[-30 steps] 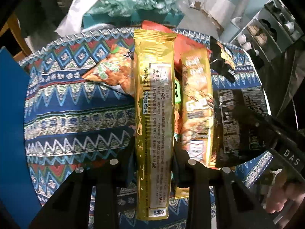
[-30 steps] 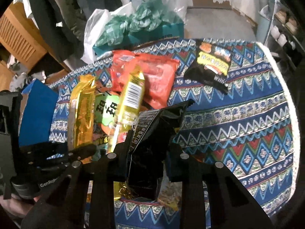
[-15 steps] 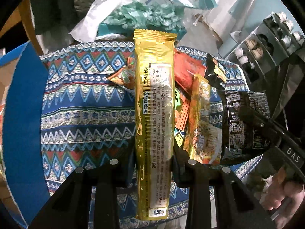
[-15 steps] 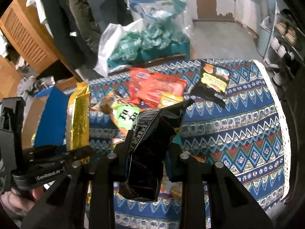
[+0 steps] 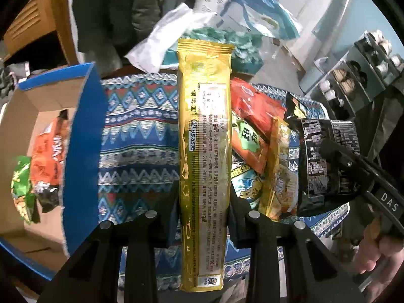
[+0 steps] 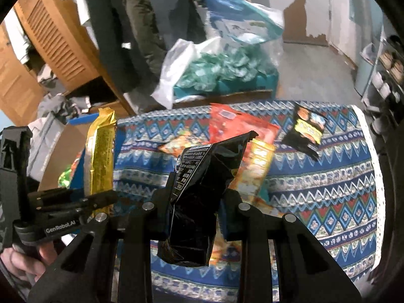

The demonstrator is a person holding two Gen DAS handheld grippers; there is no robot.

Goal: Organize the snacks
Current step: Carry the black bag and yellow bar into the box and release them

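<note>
My left gripper (image 5: 203, 199) is shut on a long gold snack packet (image 5: 204, 136) and holds it above the patterned tablecloth (image 5: 136, 131). It also shows at the left of the right wrist view (image 6: 99, 159). My right gripper (image 6: 194, 194) is shut on a black crinkled snack bag (image 6: 199, 192), which shows at the right of the left wrist view (image 5: 325, 164). A blue-edged cardboard box (image 5: 80, 151) stands at the left with orange and green snack bags (image 5: 48, 156) inside. Red (image 6: 240, 126), yellow (image 6: 257, 166) and black-yellow (image 6: 306, 131) packets lie on the cloth.
A clear plastic bag of teal packets (image 6: 222, 70) lies behind the table. A wooden louvred cabinet (image 6: 58, 38) and hanging dark clothes (image 6: 136, 25) stand at the back left. A shelf rack (image 5: 366, 75) is at the far right.
Both grippers have lifted higher with their packets and moved left. The blue-edged box with snacks inside has come into the left wrist view.
</note>
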